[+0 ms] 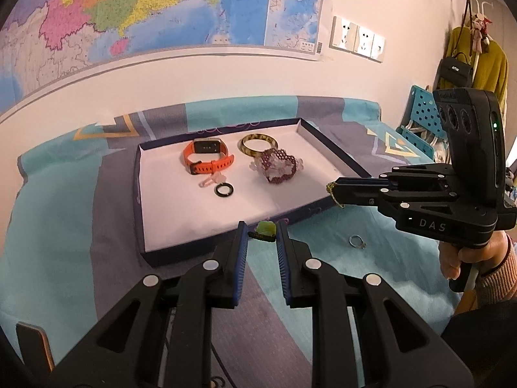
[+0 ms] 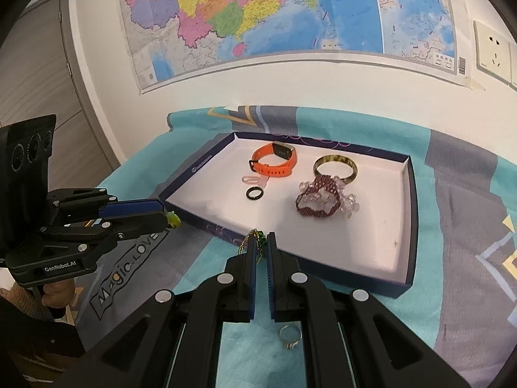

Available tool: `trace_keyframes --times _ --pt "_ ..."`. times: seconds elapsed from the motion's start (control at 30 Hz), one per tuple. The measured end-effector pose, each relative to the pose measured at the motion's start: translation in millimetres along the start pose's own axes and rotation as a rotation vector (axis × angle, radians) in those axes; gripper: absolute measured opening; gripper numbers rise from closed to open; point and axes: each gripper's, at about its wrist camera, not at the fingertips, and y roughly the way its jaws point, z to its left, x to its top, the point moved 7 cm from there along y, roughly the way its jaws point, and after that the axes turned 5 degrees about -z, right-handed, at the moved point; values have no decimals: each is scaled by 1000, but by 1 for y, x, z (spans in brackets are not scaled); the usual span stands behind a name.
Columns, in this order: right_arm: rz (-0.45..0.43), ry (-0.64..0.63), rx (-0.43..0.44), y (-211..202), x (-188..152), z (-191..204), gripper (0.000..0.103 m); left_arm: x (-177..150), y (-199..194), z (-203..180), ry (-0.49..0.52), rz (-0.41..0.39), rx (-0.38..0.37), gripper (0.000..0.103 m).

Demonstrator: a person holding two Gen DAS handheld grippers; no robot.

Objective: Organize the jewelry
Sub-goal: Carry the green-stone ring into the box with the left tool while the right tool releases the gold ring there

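A shallow white-lined box (image 1: 161, 226) (image 2: 371, 258) holds an orange watch (image 1: 206, 156) (image 2: 274, 161), a yellow-brown bangle (image 1: 258, 145) (image 2: 336, 168), a maroon beaded bracelet (image 1: 279, 168) (image 2: 320, 200), a black ring (image 1: 224, 190) (image 2: 254, 193) and a pink piece (image 1: 211, 180) (image 2: 253, 180). My left gripper (image 1: 261, 234) (image 2: 169, 218) is shut on a green pendant (image 1: 266, 228) (image 2: 173, 219) at the box's near edge. My right gripper (image 2: 262, 242) (image 1: 332, 192) is shut on a gold chain (image 2: 250, 242) (image 1: 334, 195). A silver ring (image 1: 357, 242) (image 2: 290, 336) lies on the cloth.
A teal and grey cloth (image 1: 64, 226) (image 2: 468, 226) covers the table. A map (image 1: 129, 16) (image 2: 290, 16) and wall sockets (image 1: 357, 37) hang behind. A blue perforated crate (image 1: 420, 113) and hanging clothes stand at the right.
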Motion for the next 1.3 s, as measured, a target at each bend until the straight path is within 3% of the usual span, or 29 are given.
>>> trace_keyframes --times 1.3 --pt "49 12 -41 46 25 -29 5 22 50 16 -29 41 27 19"
